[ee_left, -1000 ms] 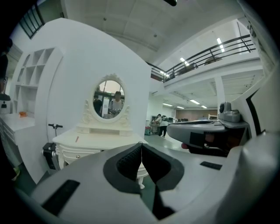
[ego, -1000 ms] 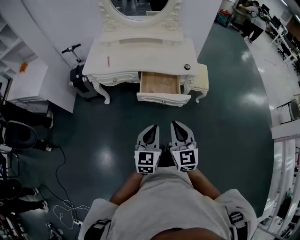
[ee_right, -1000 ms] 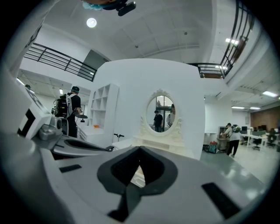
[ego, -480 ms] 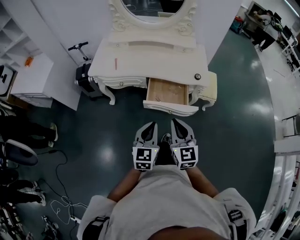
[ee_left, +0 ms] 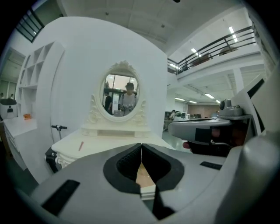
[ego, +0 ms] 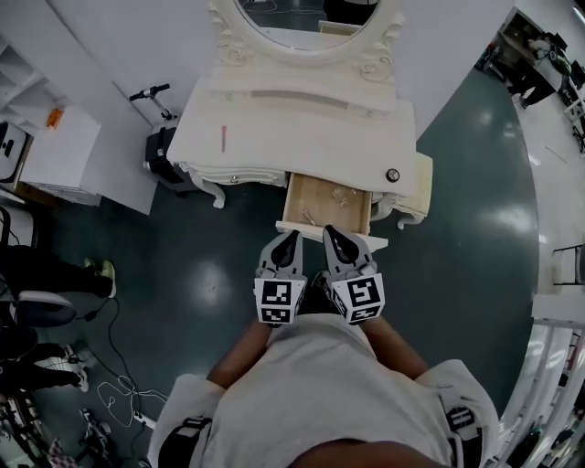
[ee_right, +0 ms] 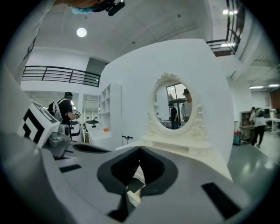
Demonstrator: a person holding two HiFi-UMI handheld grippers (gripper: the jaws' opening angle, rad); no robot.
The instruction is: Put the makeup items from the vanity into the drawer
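A white vanity [ego: 302, 137] with an oval mirror [ego: 311, 16] stands ahead. On its top lie a thin pink stick [ego: 223, 139] at the left and a small round dark compact [ego: 393, 175] at the right. Its wooden drawer [ego: 327, 203] is pulled open with a few small bits inside. My left gripper [ego: 291, 239] and right gripper [ego: 331, 233] are held side by side just short of the drawer's front, both shut and empty. The left gripper view shows the pink stick [ee_left: 80, 145] on the vanity top [ee_left: 100, 146]. The right gripper view shows the mirror [ee_right: 176, 106].
A scooter [ego: 155, 137] leans by the vanity's left side. A white shelf unit [ego: 50, 137] stands further left, a cream stool [ego: 422, 187] at the right. Cables [ego: 119, 402] and people's feet [ego: 96, 274] lie on the dark floor at left.
The view has closed in on the vanity: the open drawer now sits right before both gripper tips. The grippers stay shut, side by side.
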